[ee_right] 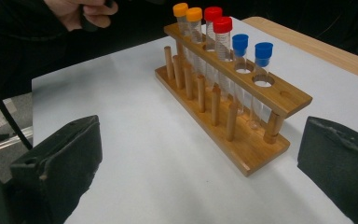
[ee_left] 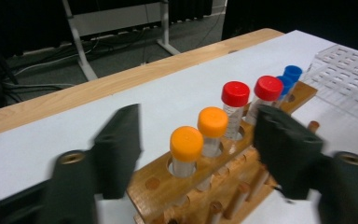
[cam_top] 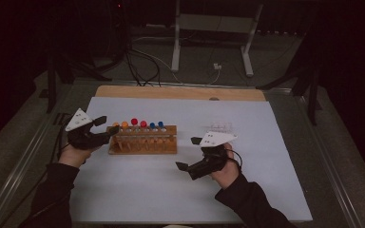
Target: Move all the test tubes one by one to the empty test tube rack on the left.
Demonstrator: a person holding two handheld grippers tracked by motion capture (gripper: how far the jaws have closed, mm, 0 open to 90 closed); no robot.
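The wooden tube rack (cam_top: 142,140) stands left of centre on the white worktop (cam_top: 171,190), holding six capped tubes in a row: two orange, two red, two blue. The left claw (cam_top: 105,129) sits at the rack's left end, its jaws spread to either side of the end orange-capped tube (ee_left: 186,149) without pressing it. The right claw (cam_top: 186,153) hovers near the rack's right end, jaws spread wide with nothing between them. A clear plastic tray (cam_top: 221,127) lies farther right.
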